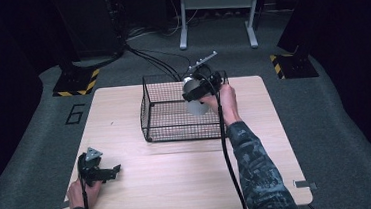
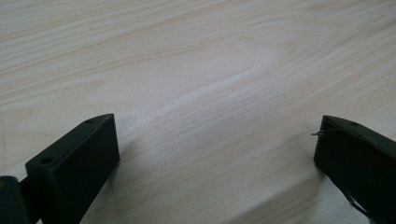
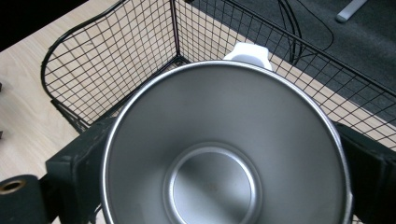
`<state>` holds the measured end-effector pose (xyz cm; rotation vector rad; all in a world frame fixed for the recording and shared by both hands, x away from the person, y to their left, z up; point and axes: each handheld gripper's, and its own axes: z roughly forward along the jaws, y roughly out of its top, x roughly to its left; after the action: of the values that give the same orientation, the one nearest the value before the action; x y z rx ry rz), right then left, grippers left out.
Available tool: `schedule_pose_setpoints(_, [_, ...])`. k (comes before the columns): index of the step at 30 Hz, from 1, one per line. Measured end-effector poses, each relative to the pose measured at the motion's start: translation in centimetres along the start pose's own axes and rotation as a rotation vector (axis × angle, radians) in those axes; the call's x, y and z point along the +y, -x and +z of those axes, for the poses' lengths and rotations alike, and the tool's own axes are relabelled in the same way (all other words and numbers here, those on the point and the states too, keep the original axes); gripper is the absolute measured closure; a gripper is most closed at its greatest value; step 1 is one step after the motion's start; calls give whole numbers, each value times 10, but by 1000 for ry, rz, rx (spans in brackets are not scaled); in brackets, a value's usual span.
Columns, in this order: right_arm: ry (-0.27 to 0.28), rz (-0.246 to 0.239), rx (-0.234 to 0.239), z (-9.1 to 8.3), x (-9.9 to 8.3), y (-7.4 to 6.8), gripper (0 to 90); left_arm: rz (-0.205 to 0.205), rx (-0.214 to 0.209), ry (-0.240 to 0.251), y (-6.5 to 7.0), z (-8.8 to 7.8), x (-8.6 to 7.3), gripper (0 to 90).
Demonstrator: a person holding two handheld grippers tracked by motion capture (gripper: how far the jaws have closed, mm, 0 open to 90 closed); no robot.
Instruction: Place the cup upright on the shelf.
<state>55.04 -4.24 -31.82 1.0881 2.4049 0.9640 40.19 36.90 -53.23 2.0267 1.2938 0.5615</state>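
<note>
A black wire basket (image 1: 164, 111) sits at the far middle of a light wooden table (image 1: 179, 175). Over its right side, the right gripper (image 1: 198, 94) clamps a steel cup (image 3: 224, 149) with a white handle (image 3: 246, 53), mouth facing the camera. At the near left, the left gripper (image 1: 109, 172) rests on bare wood, jaws wide apart.
</note>
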Motion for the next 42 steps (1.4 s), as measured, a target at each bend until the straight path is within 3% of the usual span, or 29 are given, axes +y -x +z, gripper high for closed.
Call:
schedule_pose_setpoints(16, [-64,70,12,44,-7,16,56,1,0,0,0,0,0,1])
schedule_pose_setpoints(19, [-82,100,20,53,-10,18,56,1,0,0,0,0,0,1])
schedule_pose_setpoints(33, [-125,121,21,76,-14,20,56,1,0,0,0,0,0,1])
schedule_pose_setpoints(42, [-164,142,19,94,-26,19,56,2,-1,0,0,0,0,1])
